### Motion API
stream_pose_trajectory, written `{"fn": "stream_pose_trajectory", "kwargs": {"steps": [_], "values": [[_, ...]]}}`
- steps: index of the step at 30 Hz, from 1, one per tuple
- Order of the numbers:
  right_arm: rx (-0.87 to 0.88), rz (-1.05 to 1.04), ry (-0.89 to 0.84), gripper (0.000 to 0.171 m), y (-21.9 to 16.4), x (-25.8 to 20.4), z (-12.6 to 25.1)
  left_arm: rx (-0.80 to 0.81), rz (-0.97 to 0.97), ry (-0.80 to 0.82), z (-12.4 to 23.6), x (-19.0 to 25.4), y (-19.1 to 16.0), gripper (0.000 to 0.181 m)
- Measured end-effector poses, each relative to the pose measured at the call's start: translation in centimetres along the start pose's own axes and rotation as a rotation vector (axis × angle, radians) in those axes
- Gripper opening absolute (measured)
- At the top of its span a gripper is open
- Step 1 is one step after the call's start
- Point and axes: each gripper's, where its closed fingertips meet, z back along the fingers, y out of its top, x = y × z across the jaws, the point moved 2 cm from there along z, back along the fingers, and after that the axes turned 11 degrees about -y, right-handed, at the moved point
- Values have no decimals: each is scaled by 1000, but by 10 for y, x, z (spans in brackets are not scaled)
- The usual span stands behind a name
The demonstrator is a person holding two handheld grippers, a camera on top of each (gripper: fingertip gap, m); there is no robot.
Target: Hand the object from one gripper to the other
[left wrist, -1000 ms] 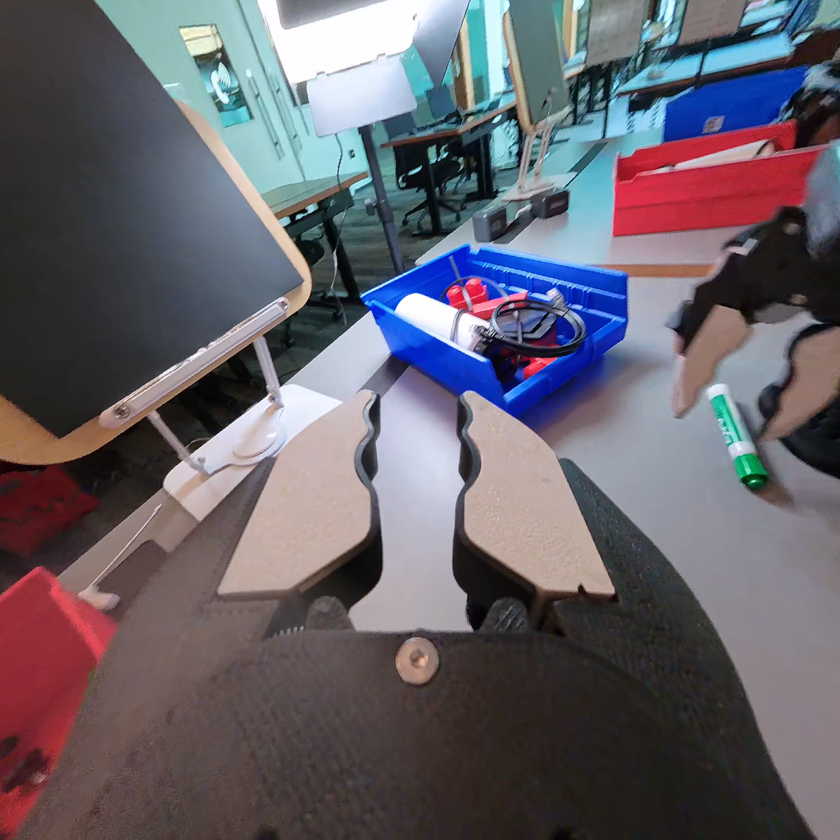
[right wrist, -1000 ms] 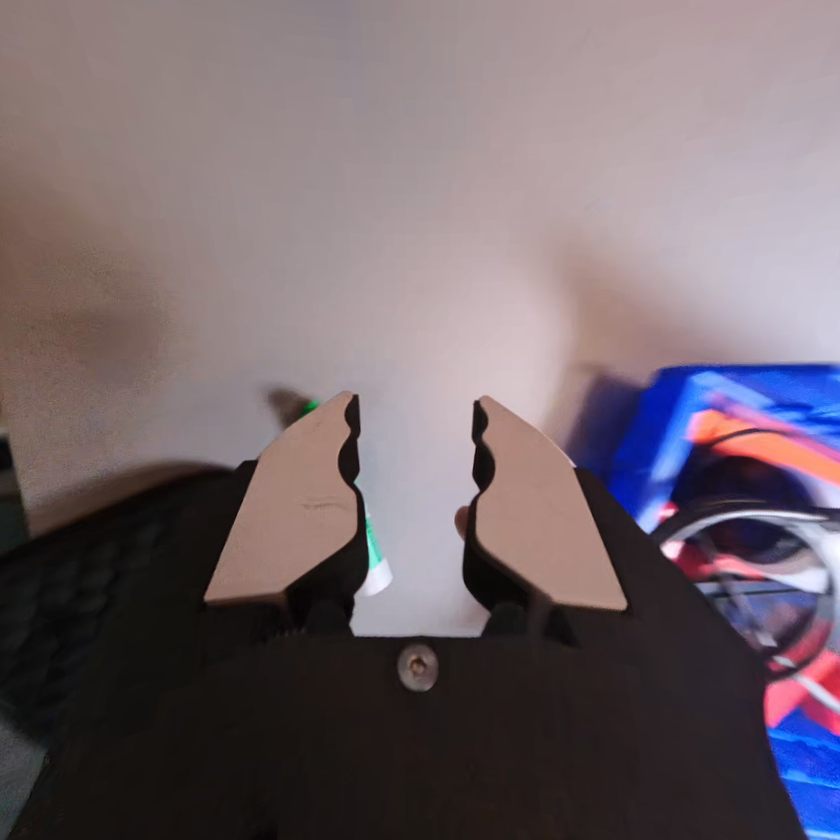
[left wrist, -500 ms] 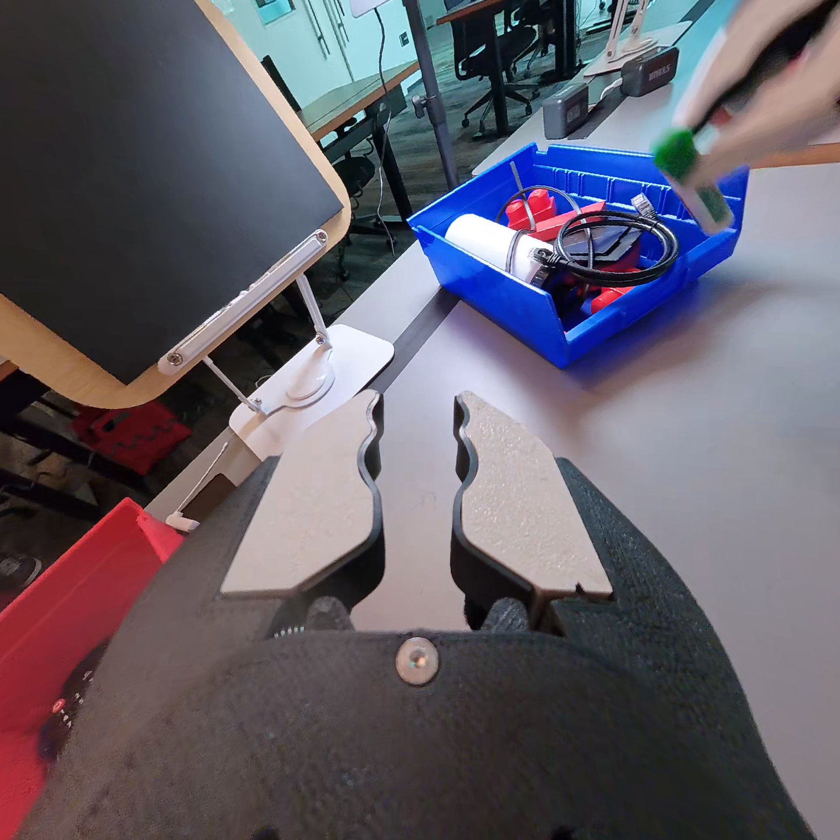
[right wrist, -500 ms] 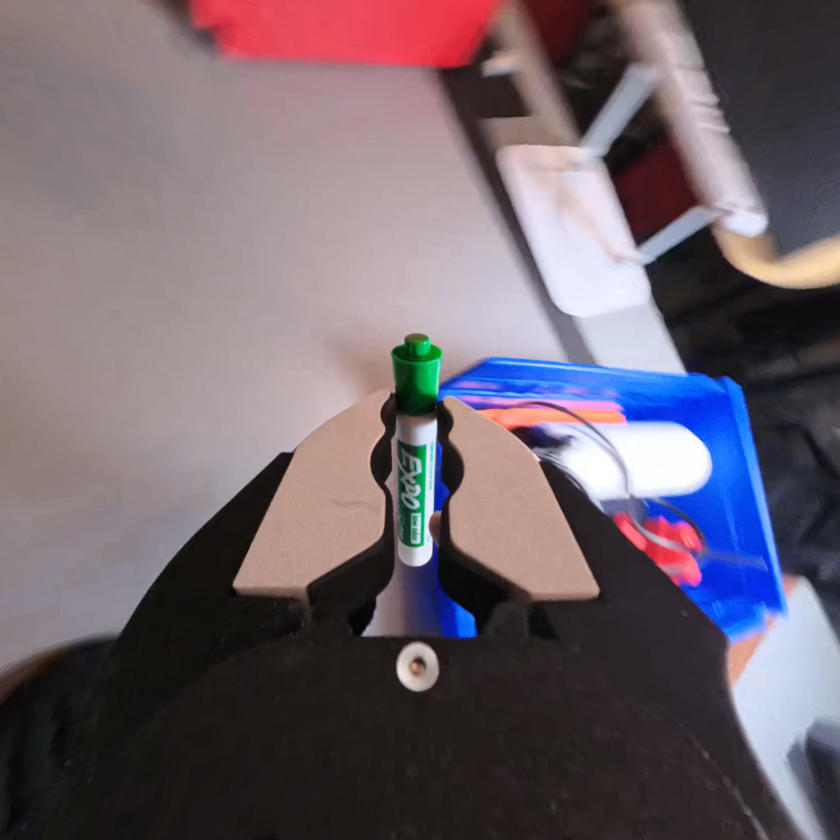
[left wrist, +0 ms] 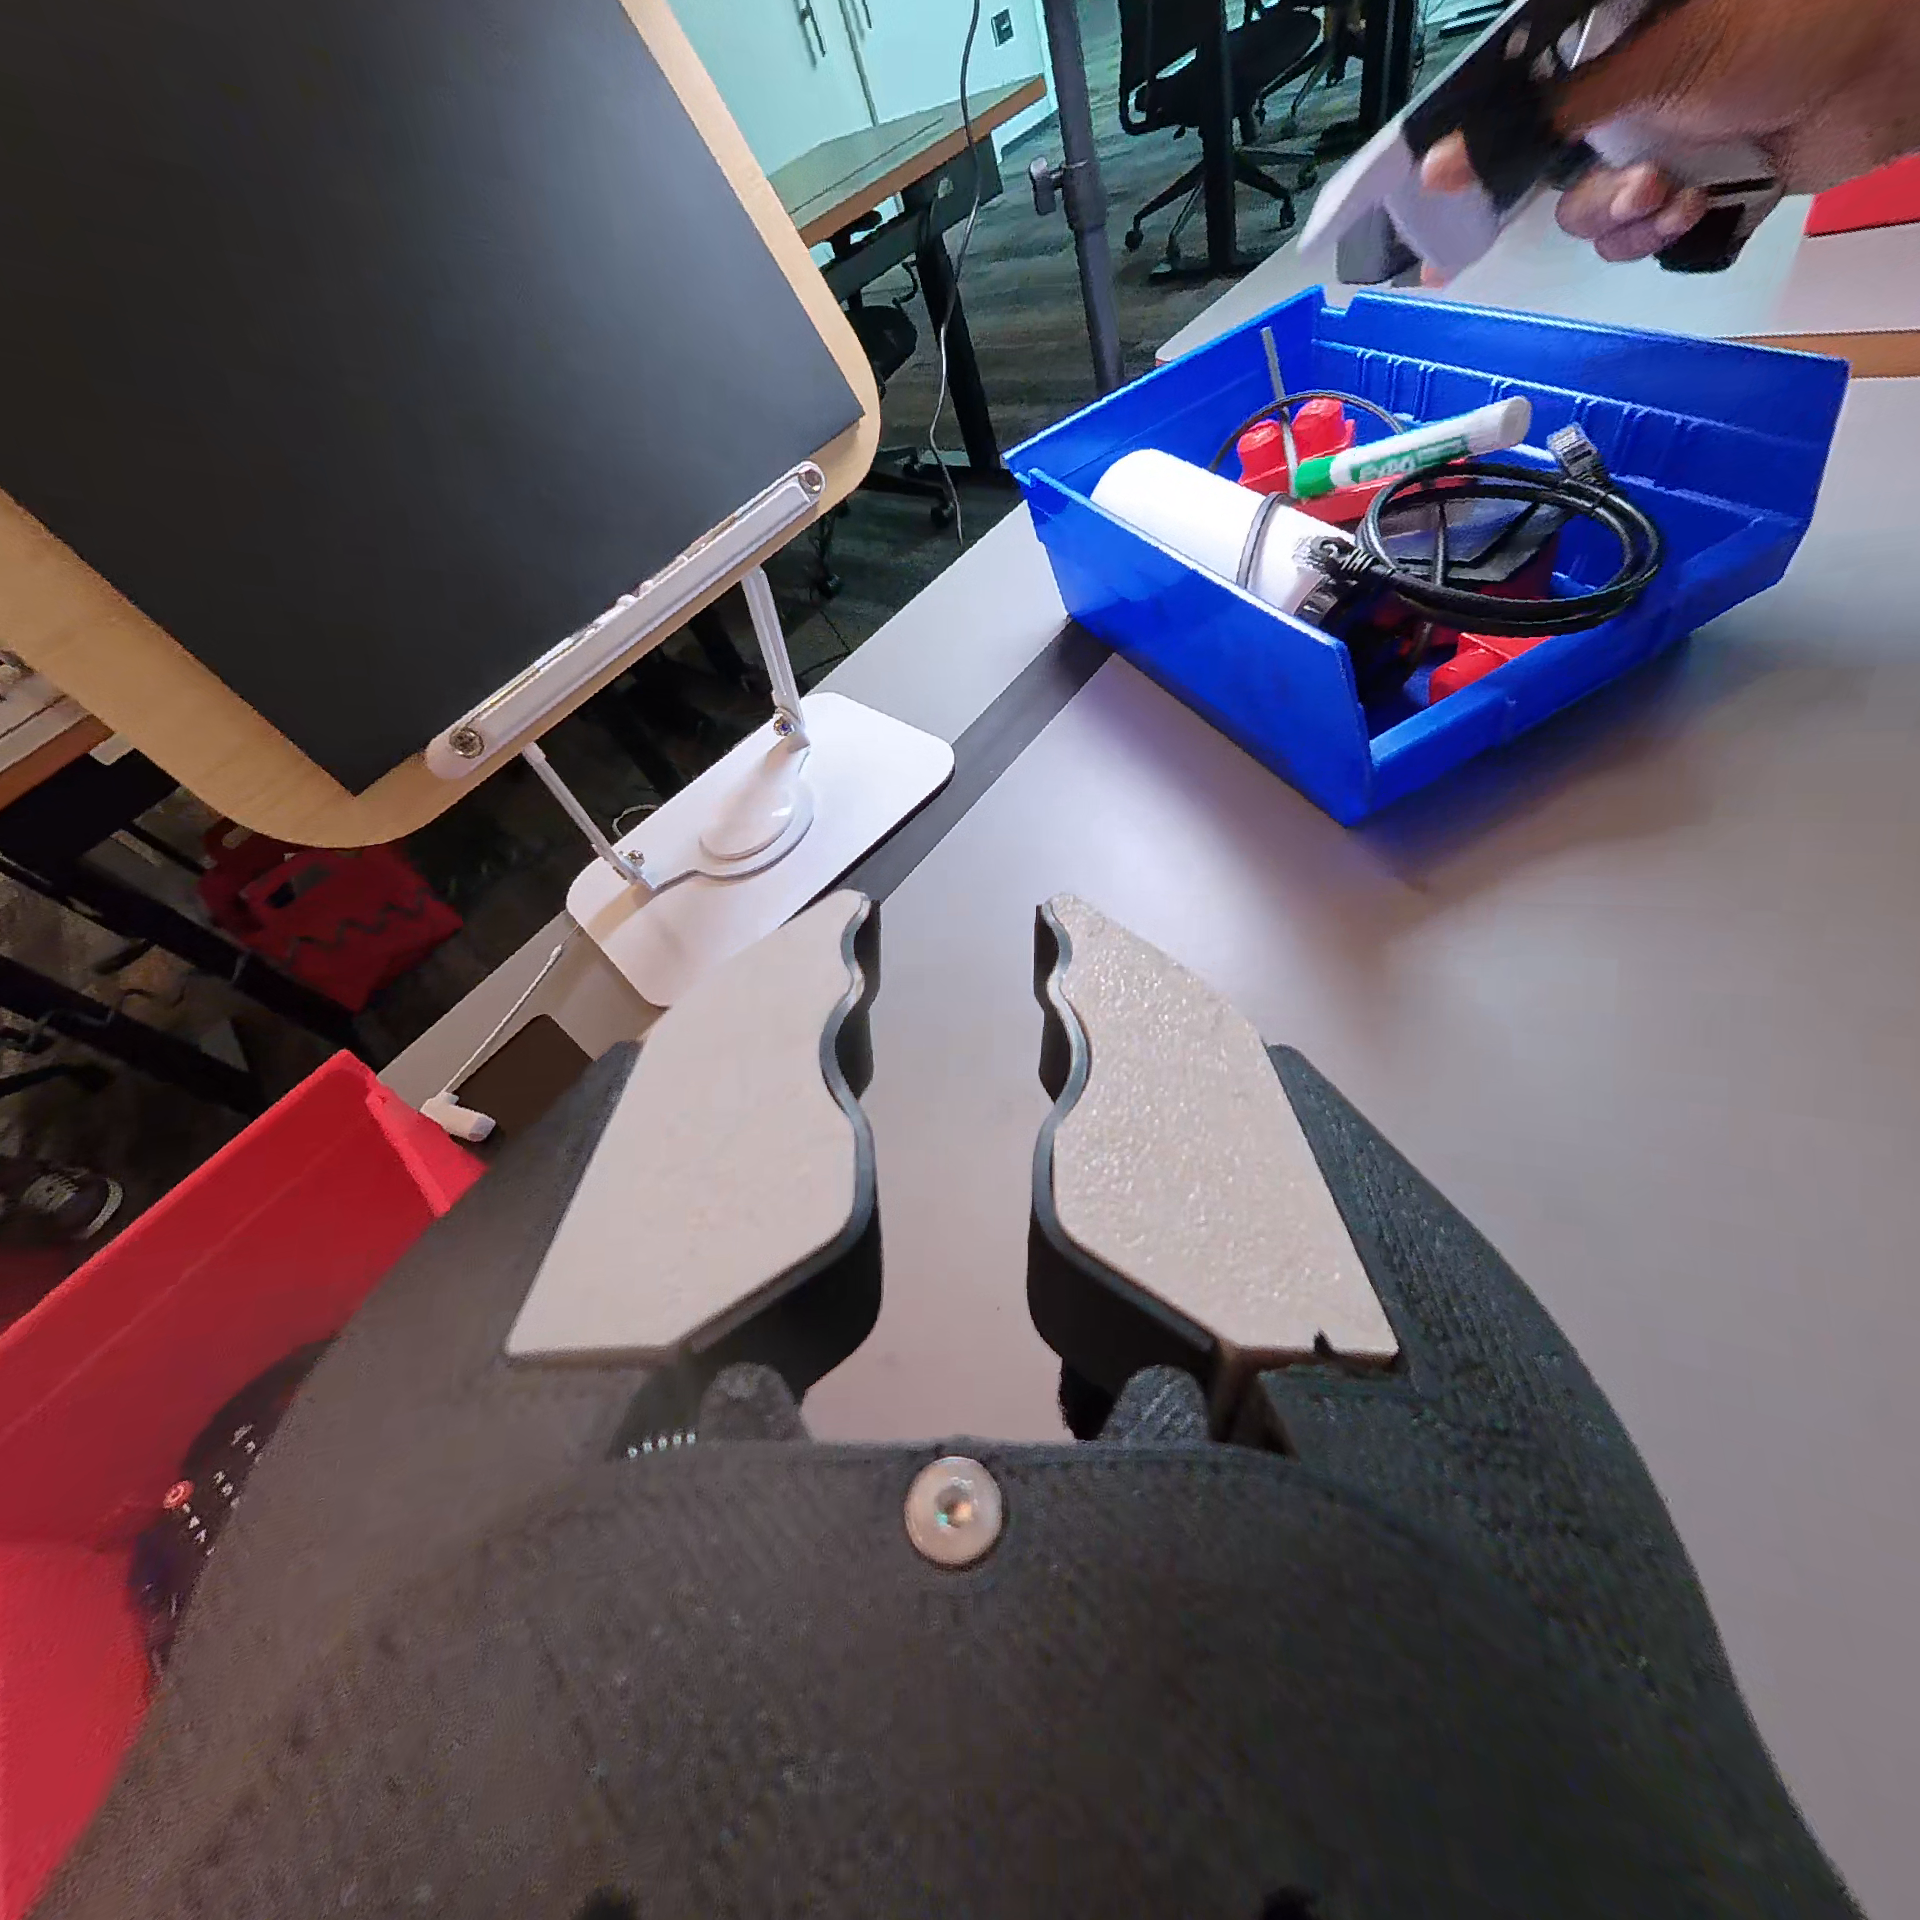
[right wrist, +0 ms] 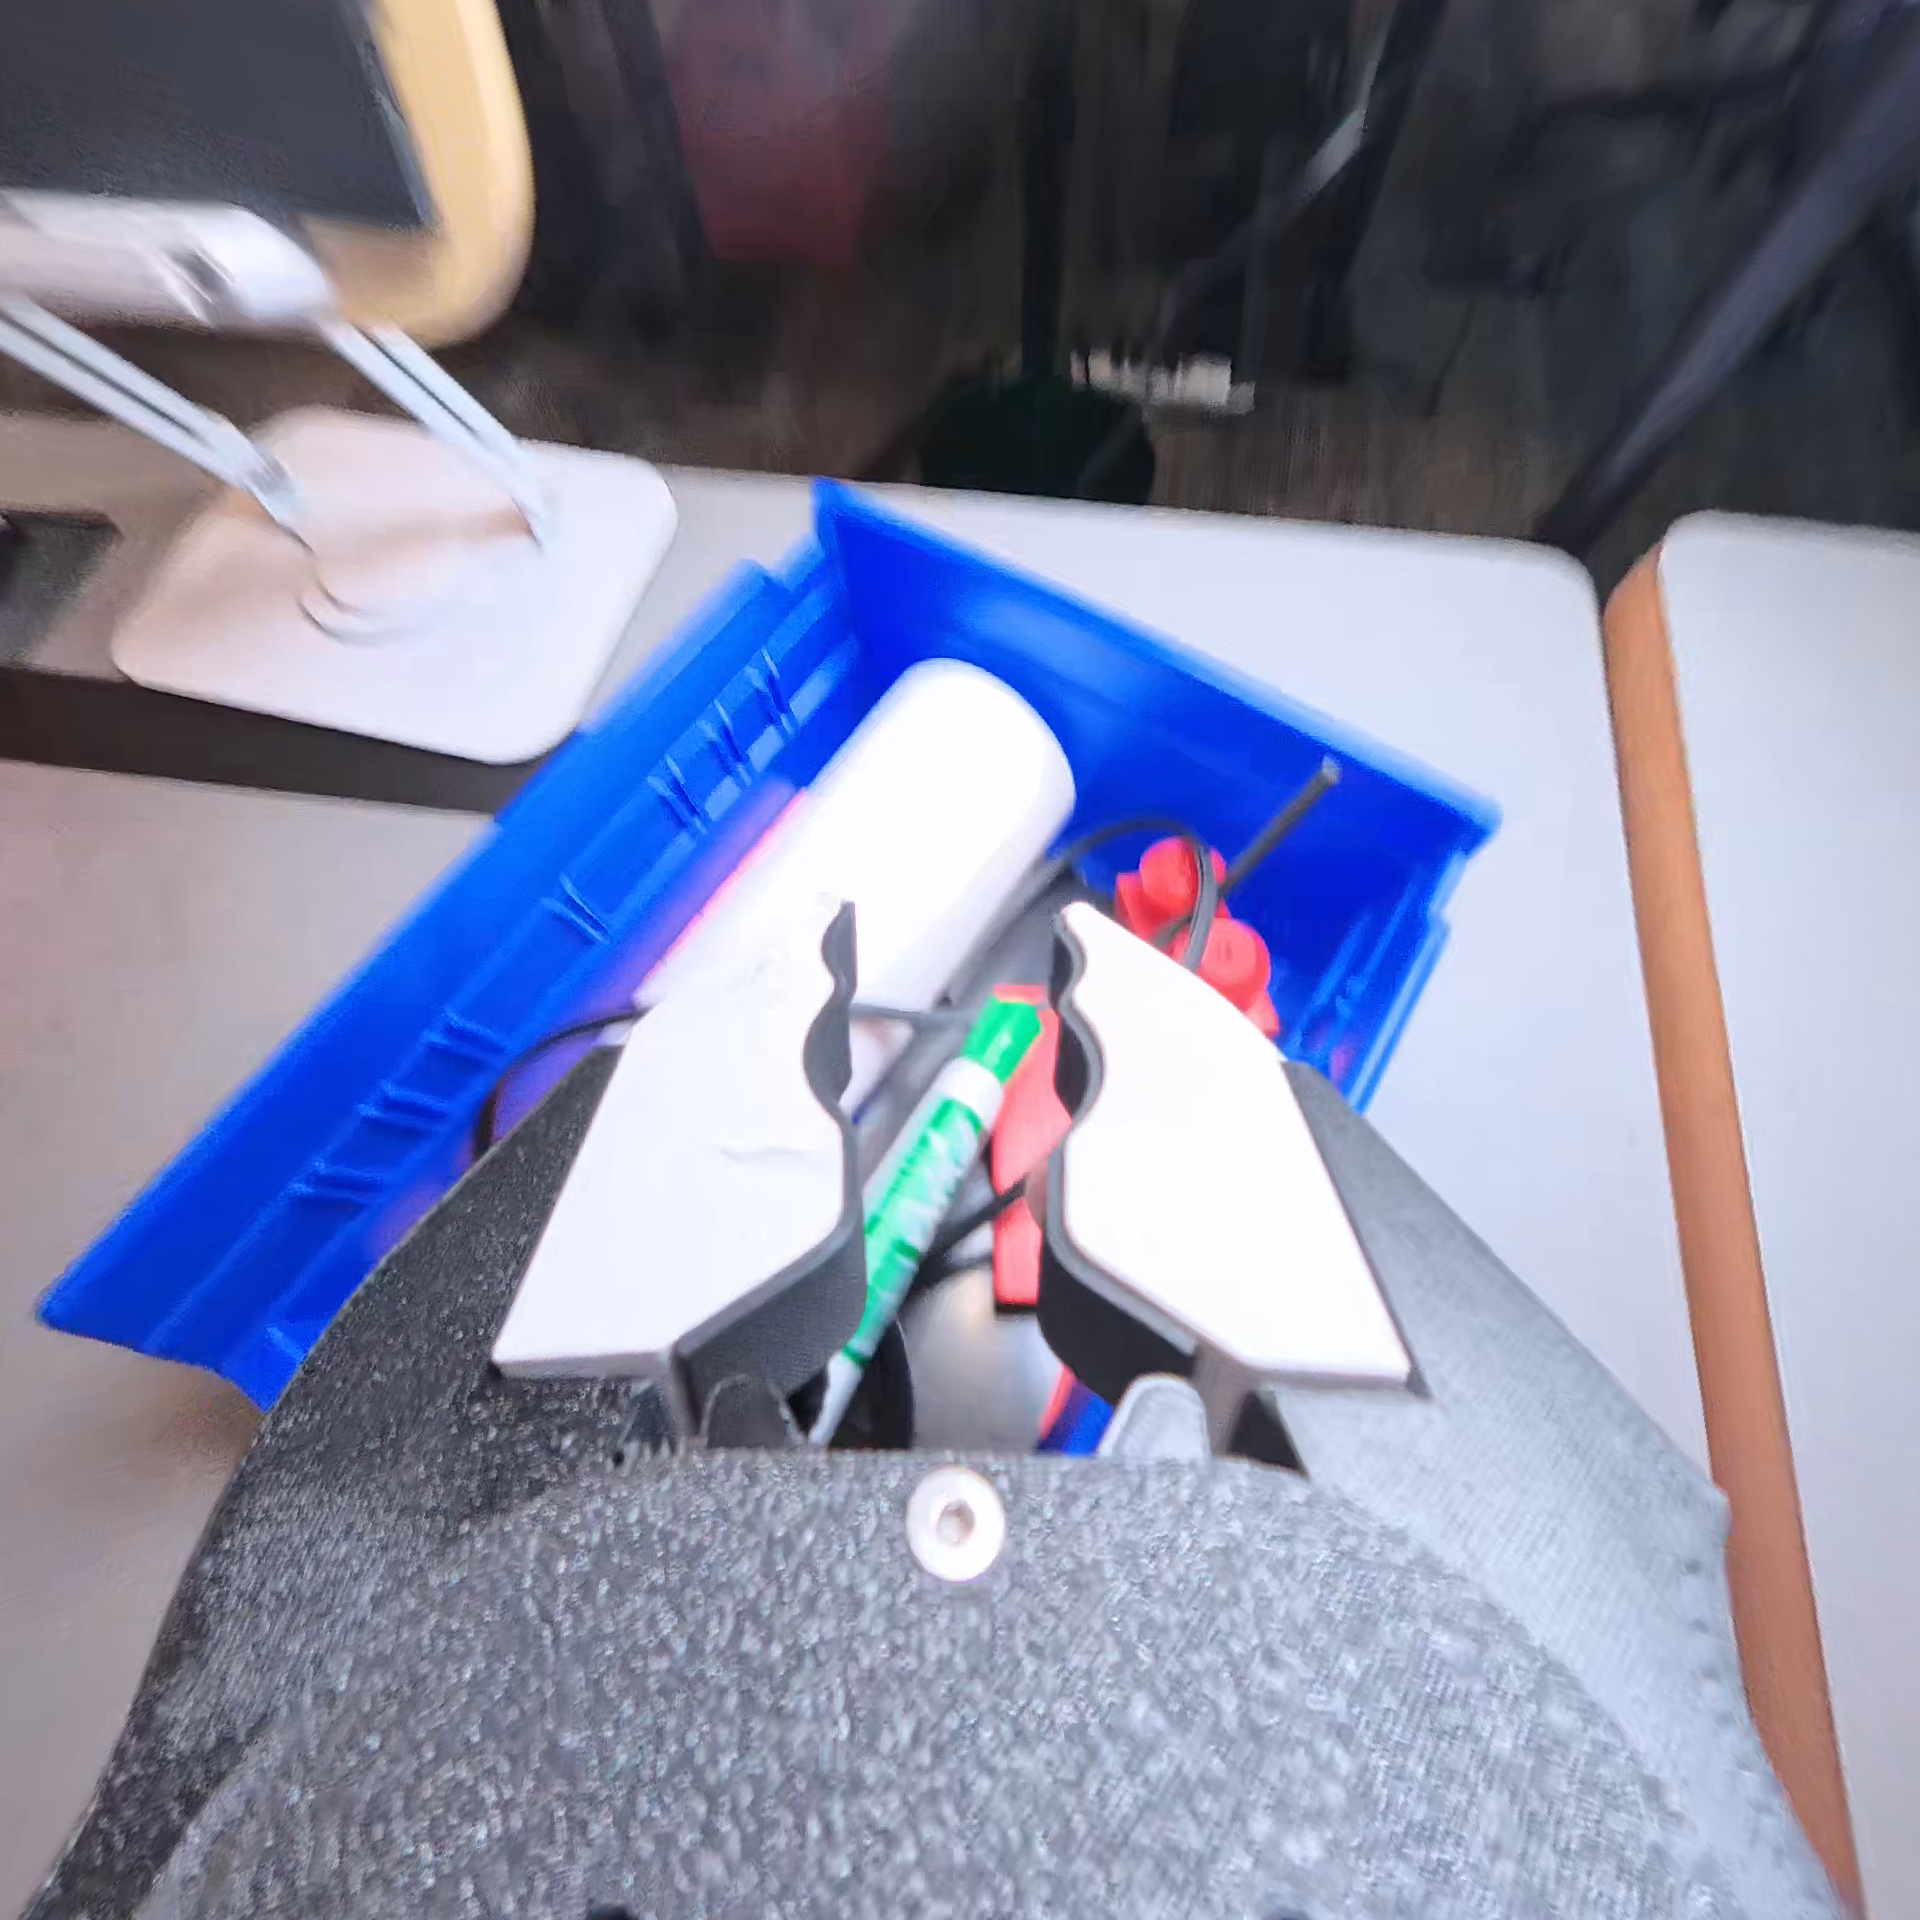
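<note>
A green and white marker (left wrist: 1405,455) lies in the blue bin (left wrist: 1195,665), across the red parts and the black cable. My left gripper (left wrist: 953,909) is open and empty, low over the grey table, short of the bin. My right gripper (right wrist: 956,920) is open just above the blue bin (right wrist: 582,914). The marker (right wrist: 935,1143) shows below and between its fingers, loose and not gripped. In the left wrist view the right gripper (left wrist: 1371,218) is a blur above the bin's far side, held by a hand.
The bin also holds a white cylinder (left wrist: 1195,509), a coiled black cable (left wrist: 1507,561) and red parts. A black panel (left wrist: 416,364) on a white stand (left wrist: 769,831) stands at the table's left edge. A red bin (left wrist: 208,1299) is at lower left. The gap from one gripper's tips to the other's is roughly 40 cm.
My right gripper picked the marker off the table, carried it over the blue bin and opened. The marker now lies in the bin. My left gripper stayed open and tilted down slightly.
</note>
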Motion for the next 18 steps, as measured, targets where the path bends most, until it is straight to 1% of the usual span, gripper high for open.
{"fn": "stream_pose_trajectory", "kwargs": {"steps": [2, 4, 7, 9, 12, 15, 18], "values": [[182, -6, 58, 35, 27, -17, 21, -4, 6, 6, 0, -3, -2, 28], [336, 4, 136, 36, 45, -44, 50, -3, 16, 9, 0, -5, -4, 28], [484, 53, 272, 40, 47, -97, 92, -7, 26, 18, 0, -8, -6, 28], [551, 86, 353, 39, 32, -132, 117, -6, 34, 31, 2, -12, -8, 28], [607, 123, 441, 34, -6, -178, 140, 12, 65, 58, 9, -22, -9, 25], [607, 135, 516, 31, -52, -213, 145, 21, 103, 105, 22, -42, -13, 24], [587, 150, 567, 27, -92, -234, 136, 8, 163, 195, 47, -79, -25, 24]]}}
